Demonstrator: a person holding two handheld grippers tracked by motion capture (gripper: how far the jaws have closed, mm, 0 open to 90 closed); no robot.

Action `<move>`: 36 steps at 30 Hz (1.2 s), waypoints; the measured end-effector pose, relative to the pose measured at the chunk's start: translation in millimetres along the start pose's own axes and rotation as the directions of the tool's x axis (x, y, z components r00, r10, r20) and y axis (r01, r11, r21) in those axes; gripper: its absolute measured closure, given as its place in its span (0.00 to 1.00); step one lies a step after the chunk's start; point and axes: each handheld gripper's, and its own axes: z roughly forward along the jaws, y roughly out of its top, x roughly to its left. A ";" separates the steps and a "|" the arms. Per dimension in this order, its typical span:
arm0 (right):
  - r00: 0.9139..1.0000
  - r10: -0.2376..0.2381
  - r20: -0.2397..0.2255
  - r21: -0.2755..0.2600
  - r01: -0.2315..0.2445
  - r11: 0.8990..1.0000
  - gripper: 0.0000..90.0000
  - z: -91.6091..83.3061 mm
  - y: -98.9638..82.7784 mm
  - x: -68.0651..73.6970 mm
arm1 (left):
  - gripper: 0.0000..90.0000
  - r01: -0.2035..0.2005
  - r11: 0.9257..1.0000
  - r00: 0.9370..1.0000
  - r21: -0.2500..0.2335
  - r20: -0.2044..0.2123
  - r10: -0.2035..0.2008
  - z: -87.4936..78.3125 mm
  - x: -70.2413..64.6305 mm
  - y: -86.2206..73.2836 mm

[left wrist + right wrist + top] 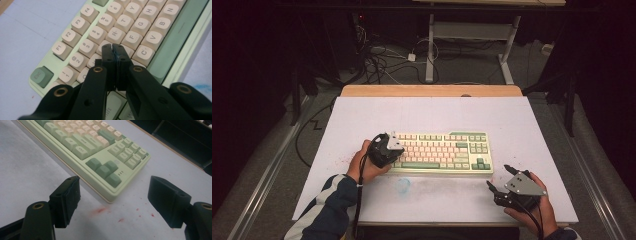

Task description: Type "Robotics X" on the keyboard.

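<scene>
a green and cream keyboard (442,152) lies flat in the middle of a white table top (432,115). its long side runs left to right in the high view.

the left gripper (393,148) is over the left end of the keyboard, held in the person's left hand (364,165). in the left gripper view, the left gripper (115,47) has its two black jaws pressed tight together, with nothing between them. the joined tips point down at the cream keys, right by the e key and near the r key (115,34) and the c key (143,53). i cannot tell if the tips touch a key or sit just above it. the green esc key (41,75) is off to the side, at the corner of the keyboard.

the right gripper (499,179) rests low by the front right part of the table, held in the right hand (537,207). it is apart from the keyboard, near its right front corner. in the right gripper view, the right gripper (113,192) has its jaws wide apart and they hold nothing. the corner of the keyboard with the green arrow keys (105,171) shows between them, farther off. small red spots (100,210) mark the table top near that corner. a pale blue smudge (403,185) sits on the table in front of the keyboard.
</scene>
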 end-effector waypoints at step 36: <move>1.000 -0.011 0.009 0.001 0.011 1.000 0.30 -1.6 0.0 -0.4 | 0.66 0.033 0.989 0.999 -0.143 -0.027 -0.037 -9.8 4.0 6.3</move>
